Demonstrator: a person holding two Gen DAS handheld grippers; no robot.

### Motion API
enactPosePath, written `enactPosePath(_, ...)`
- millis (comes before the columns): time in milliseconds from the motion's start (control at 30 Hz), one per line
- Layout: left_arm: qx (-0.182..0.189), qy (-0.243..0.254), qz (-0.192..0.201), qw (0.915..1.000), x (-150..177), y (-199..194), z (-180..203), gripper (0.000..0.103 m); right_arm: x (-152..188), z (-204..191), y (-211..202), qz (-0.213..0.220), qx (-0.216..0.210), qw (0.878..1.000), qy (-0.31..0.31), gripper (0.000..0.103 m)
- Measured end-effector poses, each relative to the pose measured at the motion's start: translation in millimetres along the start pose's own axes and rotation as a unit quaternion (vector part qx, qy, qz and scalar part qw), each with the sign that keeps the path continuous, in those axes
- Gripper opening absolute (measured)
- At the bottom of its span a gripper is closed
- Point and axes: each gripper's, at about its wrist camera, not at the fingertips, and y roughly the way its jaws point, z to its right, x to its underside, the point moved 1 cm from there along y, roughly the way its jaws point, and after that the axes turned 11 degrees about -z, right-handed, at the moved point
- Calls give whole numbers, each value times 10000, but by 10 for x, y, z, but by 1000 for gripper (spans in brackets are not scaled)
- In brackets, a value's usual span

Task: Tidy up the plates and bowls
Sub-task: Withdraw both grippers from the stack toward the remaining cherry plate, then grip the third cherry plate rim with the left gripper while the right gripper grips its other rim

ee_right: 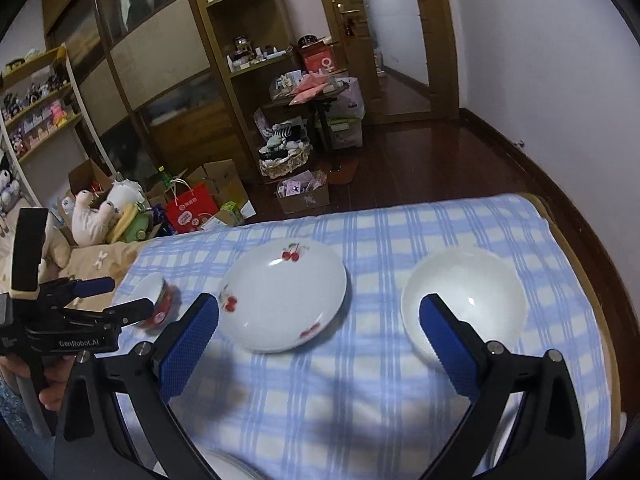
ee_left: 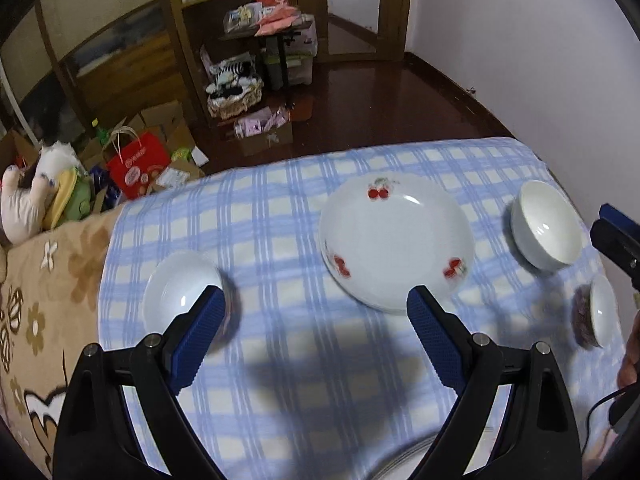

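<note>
A white plate with red cherries (ee_left: 396, 240) (ee_right: 284, 296) lies in the middle of the blue checked cloth (ee_left: 280, 360). My left gripper (ee_left: 316, 304) hovers open above the cloth, with nothing between its pads. Its left finger (ee_left: 204, 328) covers part of a small bowl (ee_left: 176, 300), red outside (ee_right: 158, 300). My right gripper (ee_right: 320, 316) is open and holds nothing. A plain white bowl (ee_right: 472, 292) (ee_left: 546, 224) sits just behind its right finger (ee_right: 444, 340). Another bowl with a dark red outside (ee_left: 596, 312) lies tilted at the right edge.
A white plate rim (ee_left: 400, 468) (ee_right: 228, 464) shows at the near edge under the grippers. The cloth ends at a beige flowered blanket (ee_left: 48, 280) on the left. Beyond are a dark wooden floor (ee_left: 380, 100), boxes, a red bag (ee_left: 138, 164) and shelves.
</note>
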Motion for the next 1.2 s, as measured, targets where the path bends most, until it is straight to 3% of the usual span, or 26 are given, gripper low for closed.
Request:
enactPosePath(300, -52, -90, -312, 9995, -346, 662, -7, 91, -230, 8, 675, -336, -27, 9993, -134, 103)
enactPosePath(567, 110, -137, -679, 9975, -461, 1115, 20, 91, -281, 4, 1182, -782, -96, 9968, -163, 83)
enactPosePath(633, 118, -137, -698, 9974, -458, 1168, 25, 84, -286, 17, 1303, -947, -104, 9954, -137, 73)
enactPosePath(700, 160, -148, -803, 9965, -450, 1250, 24, 68, -282, 32, 1399, -1074, -53, 9941, -120, 70)
enactPosePath(800, 301, -303, -979, 9943, -407, 1381, -15, 47, -264, 65, 1514, -1266, 58, 9919, -73, 57)
enactPosePath(933, 428, -213, -981, 9940, -370, 1462, -15, 42, -235, 91, 1642, -1466, 124, 9891, -49, 40)
enactPosePath(1100, 504, -69, -907, 9946, -364, 1437, 74, 21, -186, 126, 1758, -1623, 310, 9862, -59, 24)
enactPosePath(1200, 507, -159, -903, 9945, -376, 1435, 86, 21, -172, 165, 1753, -1646, 212, 9861, -7, 23)
